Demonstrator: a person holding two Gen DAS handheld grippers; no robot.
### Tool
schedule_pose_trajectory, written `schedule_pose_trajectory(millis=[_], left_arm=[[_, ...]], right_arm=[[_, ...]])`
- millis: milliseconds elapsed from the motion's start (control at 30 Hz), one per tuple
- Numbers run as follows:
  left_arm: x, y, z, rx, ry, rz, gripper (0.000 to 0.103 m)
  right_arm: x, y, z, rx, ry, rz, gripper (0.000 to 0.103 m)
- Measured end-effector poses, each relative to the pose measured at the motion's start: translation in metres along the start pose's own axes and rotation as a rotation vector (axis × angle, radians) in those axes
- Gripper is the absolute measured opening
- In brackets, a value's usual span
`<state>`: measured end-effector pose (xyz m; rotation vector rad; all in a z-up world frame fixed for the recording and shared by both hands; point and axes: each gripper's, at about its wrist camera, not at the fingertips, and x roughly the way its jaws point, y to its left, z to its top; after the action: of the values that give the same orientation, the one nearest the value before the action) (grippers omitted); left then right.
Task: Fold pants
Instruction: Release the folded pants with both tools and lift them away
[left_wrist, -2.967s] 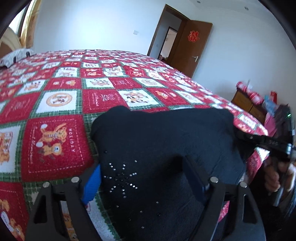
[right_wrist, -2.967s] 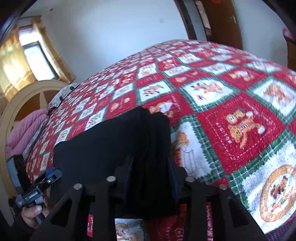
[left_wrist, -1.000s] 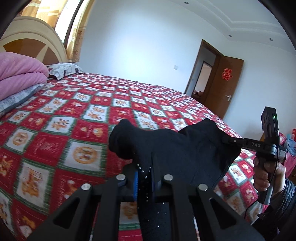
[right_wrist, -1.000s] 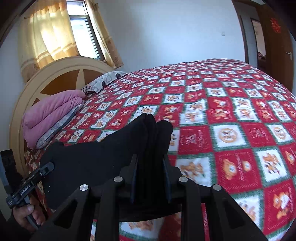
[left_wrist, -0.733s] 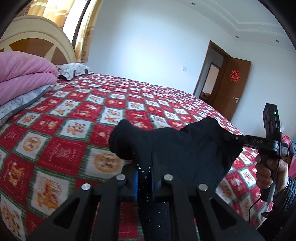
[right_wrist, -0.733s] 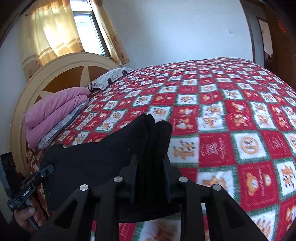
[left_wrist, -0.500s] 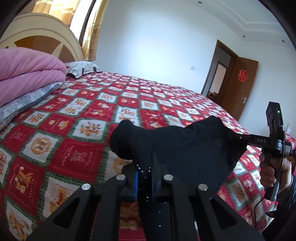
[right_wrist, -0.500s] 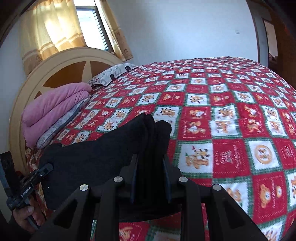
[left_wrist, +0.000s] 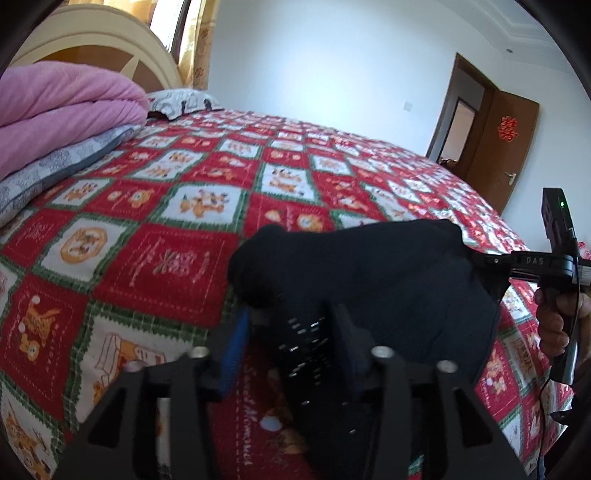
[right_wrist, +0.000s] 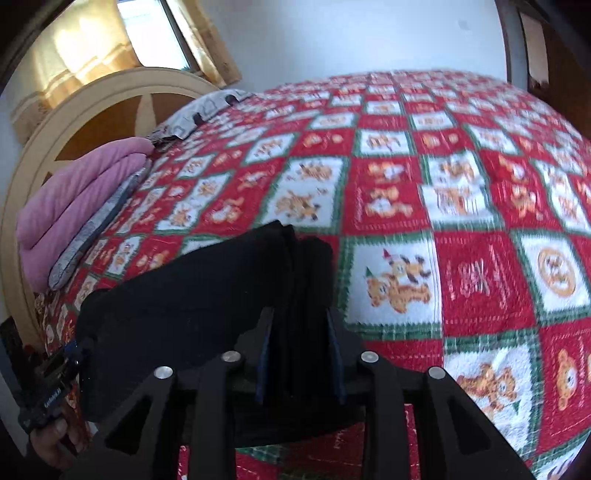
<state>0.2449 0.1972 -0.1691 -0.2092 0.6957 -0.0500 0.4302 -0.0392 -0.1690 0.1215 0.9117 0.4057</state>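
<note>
across the lower centre, my left tool (left_wrist: 291, 343) is opening around the folded black pants (left_wrist: 369, 280); my right tool (right_wrist: 299, 347) is loosening too; only laying them on the bed (left_wrist: 147, 206) remains.

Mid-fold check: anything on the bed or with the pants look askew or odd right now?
Nothing stands out. The black pants hang bunched between the left hand-held gripper, whose jaws are opening with cloth between them, and the right hand-held gripper, also opening. The quilt lies flat.

Left gripper (left_wrist: 291, 332): black frame, silver screws, blue pad (left_wrist: 233, 350). Right gripper (right_wrist: 300, 350): black; handle lettered "DAS", green LED at 3 o'clock.
</note>
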Motion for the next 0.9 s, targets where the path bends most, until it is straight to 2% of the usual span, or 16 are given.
schedule_pose_trajectory(millis=[33, 167, 233, 433, 533, 700, 900], left_arm=[[0.000, 0.002, -0.001, -0.008, 0.005, 0.011, 0.067], [-0.001, 0.007, -0.005, -0.032, 0.019, 0.029, 0.081], [-0.004, 0.009, -0.007, -0.038, 0.021, 0.034, 0.081], [-0.023, 0.014, -0.018, -0.082, 0.020, 0.067, 0.081], [-0.045, 0.010, -0.023, -0.113, -0.020, 0.075, 0.081], [-0.078, -0.010, -0.030, -0.099, -0.069, 0.058, 0.081], [-0.120, -0.034, -0.031, -0.069, -0.122, 0.017, 0.083]], right_arm=[[0.004, -0.004, -0.001, 0.016, 0.017, 0.001, 0.038], [0.005, -0.011, -0.003, 0.036, 0.029, -0.011, 0.046], [0.003, -0.012, -0.004, 0.045, 0.023, -0.029, 0.051], [-0.025, -0.020, -0.009, 0.070, -0.039, -0.082, 0.052], [-0.047, -0.023, -0.017, 0.066, -0.073, -0.122, 0.052], [-0.096, -0.020, -0.050, 0.097, -0.129, -0.130, 0.052], [-0.152, 0.006, -0.096, 0.045, -0.195, -0.126, 0.055]])
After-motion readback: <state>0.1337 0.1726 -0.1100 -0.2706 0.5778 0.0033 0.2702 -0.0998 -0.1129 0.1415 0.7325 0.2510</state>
